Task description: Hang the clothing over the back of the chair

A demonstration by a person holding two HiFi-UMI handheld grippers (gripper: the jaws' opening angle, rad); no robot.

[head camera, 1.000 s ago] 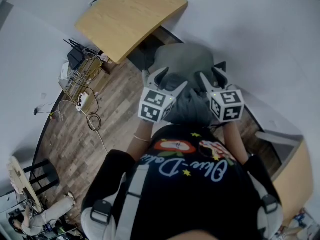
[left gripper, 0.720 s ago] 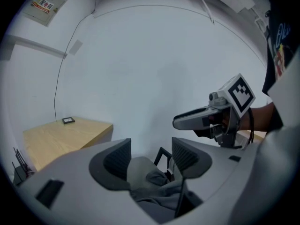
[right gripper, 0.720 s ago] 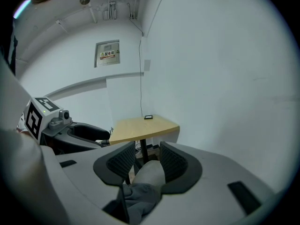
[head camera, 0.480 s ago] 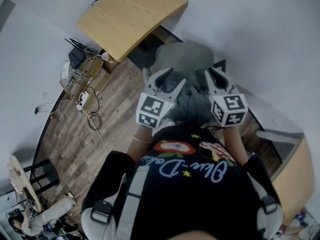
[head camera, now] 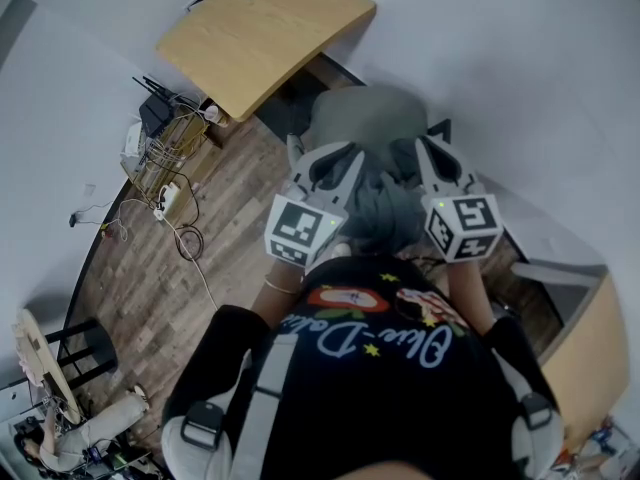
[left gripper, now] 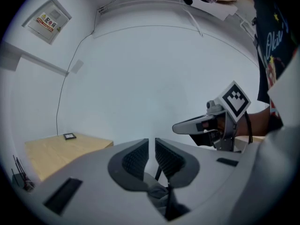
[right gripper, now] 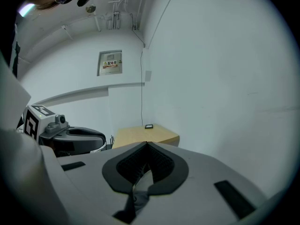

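Grey clothing pinched at two points, chair directly beyond.

Nearest the person, the left gripper (left gripper: 152, 149) has its jaws closing to a narrow slit with a fold of the clothing (head camera: 385, 218) caught low between them. The right gripper (right gripper: 147, 149) is fully clamped on another fold. The garment bunches between and just below the two, its long axis running left to right across the body. The chair (head camera: 365, 118) stands just past the cloth, centred between the grippers, with neither hand clearly nearer and nothing in the way. Farther left are a cable tangle (head camera: 170, 203) on the plank floor and a wooden desk (head camera: 265, 38) against the white wall.
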